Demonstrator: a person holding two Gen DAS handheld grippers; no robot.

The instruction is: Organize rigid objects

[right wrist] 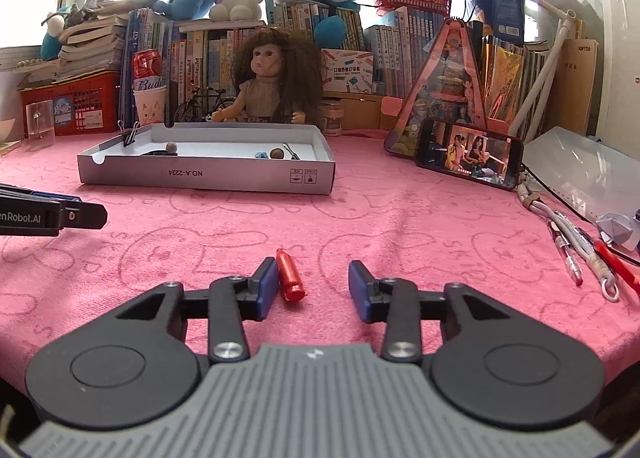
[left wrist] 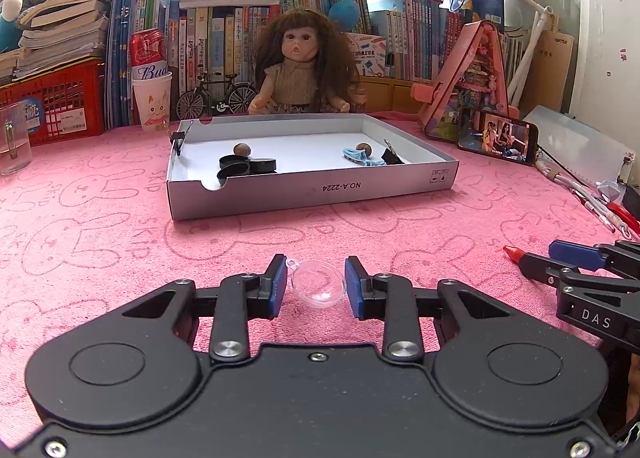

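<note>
Red cap (right wrist: 291, 275) lies on the pink cloth (right wrist: 400, 218) between the right gripper (right wrist: 313, 284) fingers, hard against the left pad, long axis pointing away toward the box (right wrist: 208, 176). Jaws half open, gripping nothing. Smooth hard plastic, small cylinder. Left gripper (left wrist: 316, 284) pinches a clear ball (left wrist: 319, 285). Right hand is nearer the cap.

Clear glossy plastic ball (left wrist: 318, 285), matt cardboard tray (left wrist: 312, 188), fuzzy pink cloth (left wrist: 120, 242).
</note>
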